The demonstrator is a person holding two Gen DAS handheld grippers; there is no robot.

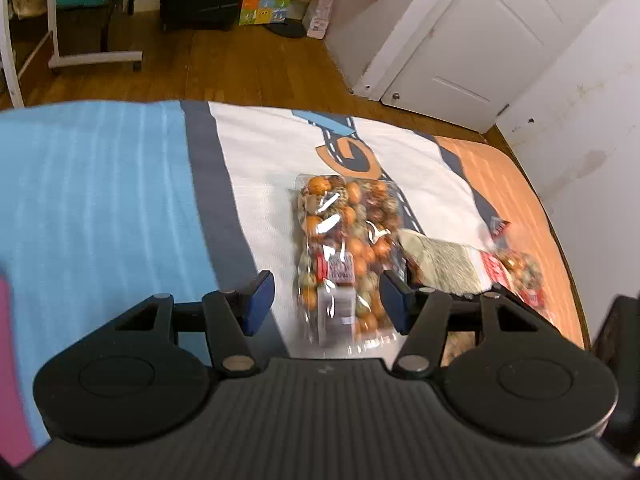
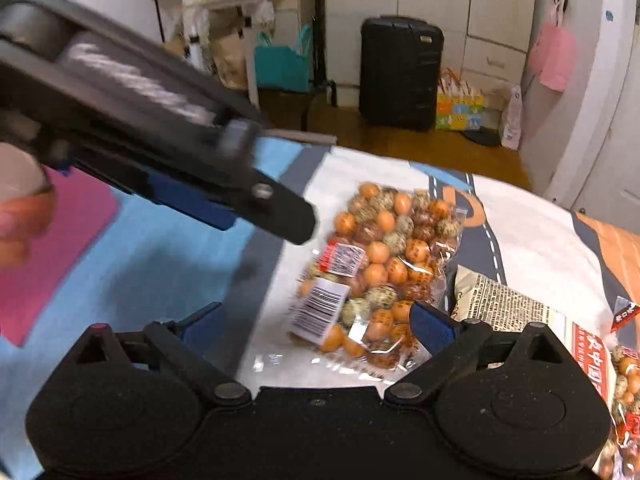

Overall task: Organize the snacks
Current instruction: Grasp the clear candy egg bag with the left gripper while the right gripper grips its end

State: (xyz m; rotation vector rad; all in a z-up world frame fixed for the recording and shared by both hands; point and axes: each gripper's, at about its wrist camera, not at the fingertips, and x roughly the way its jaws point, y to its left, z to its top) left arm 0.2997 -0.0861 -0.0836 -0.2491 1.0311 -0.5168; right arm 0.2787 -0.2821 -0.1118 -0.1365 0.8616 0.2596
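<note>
Both grippers are hanging over a bed (image 1: pixel 120 184) with a blue, white and orange cover. Nearest in the left wrist view, the left gripper (image 1: pixel 326 300) is holding its jaws partly apart and empty, with the clear bag of round orange and speckled snacks (image 1: pixel 346 248) lying on the white cloth between them at 12 o'clock. In the right wrist view the right gripper (image 2: pixel 316 326) is standing with jaws wide and gripping nothing, the same bag (image 2: pixel 384 264) lying just ahead. A newsprint-patterned packet (image 2: pixel 508 304) is sitting beside it at 3 o'clock. Farther off, a black suitcase (image 2: pixel 400 72) is standing on the wooden floor (image 1: pixel 240 64).
</note>
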